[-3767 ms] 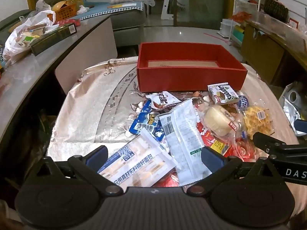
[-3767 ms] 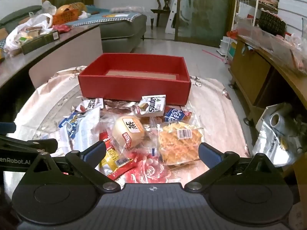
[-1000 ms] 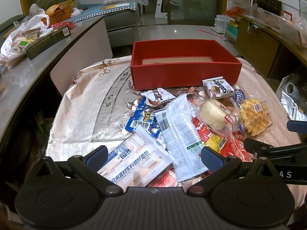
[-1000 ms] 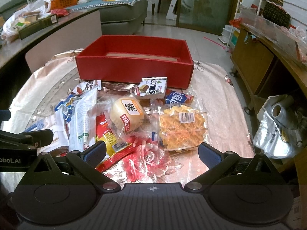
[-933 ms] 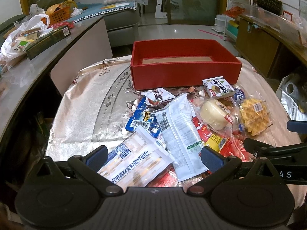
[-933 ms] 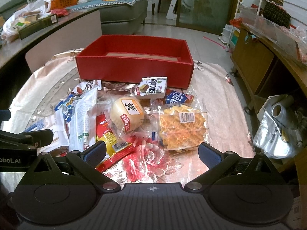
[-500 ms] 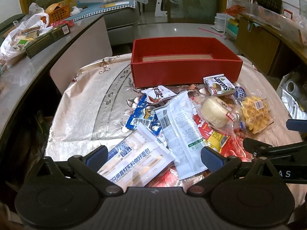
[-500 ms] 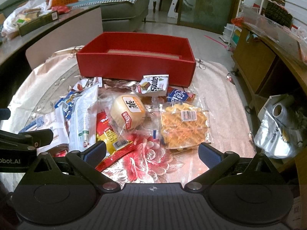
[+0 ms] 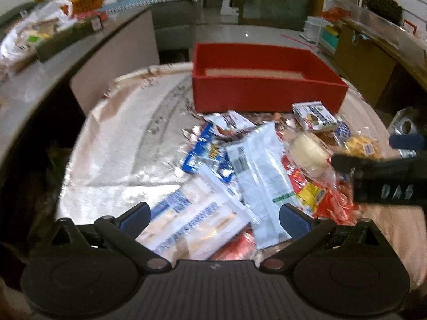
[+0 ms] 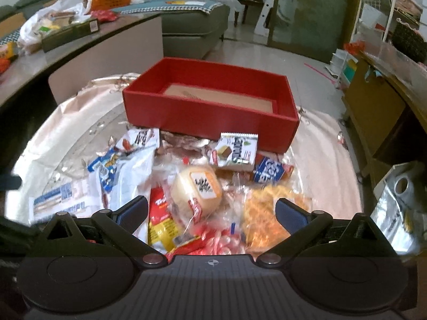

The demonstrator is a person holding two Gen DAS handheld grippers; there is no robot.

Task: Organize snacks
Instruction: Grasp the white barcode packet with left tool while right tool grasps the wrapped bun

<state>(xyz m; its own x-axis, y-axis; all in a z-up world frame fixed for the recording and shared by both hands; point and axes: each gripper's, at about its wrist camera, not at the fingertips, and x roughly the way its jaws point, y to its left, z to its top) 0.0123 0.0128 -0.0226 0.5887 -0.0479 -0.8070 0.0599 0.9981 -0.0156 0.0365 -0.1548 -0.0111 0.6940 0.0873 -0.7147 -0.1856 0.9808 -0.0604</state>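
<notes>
An empty red box stands at the far side of the table. In front of it lies a pile of wrapped snacks: a long white packet, a flat bread packet, a round cream bun, a waffle bag, a small wafer pack and a blue biscuit pack. My left gripper is open above the bread packet. My right gripper is open, low over the bun; its body shows in the left wrist view.
The table has a shiny silver cloth. A long grey counter with bags and boxes runs along the left. A wooden cabinet and a silver bag are at the right. A sofa stands behind.
My right gripper has moved forward and lower, closer to the bun and the box. My left gripper has shifted slightly; the view is blurred by motion. No snack has moved.
</notes>
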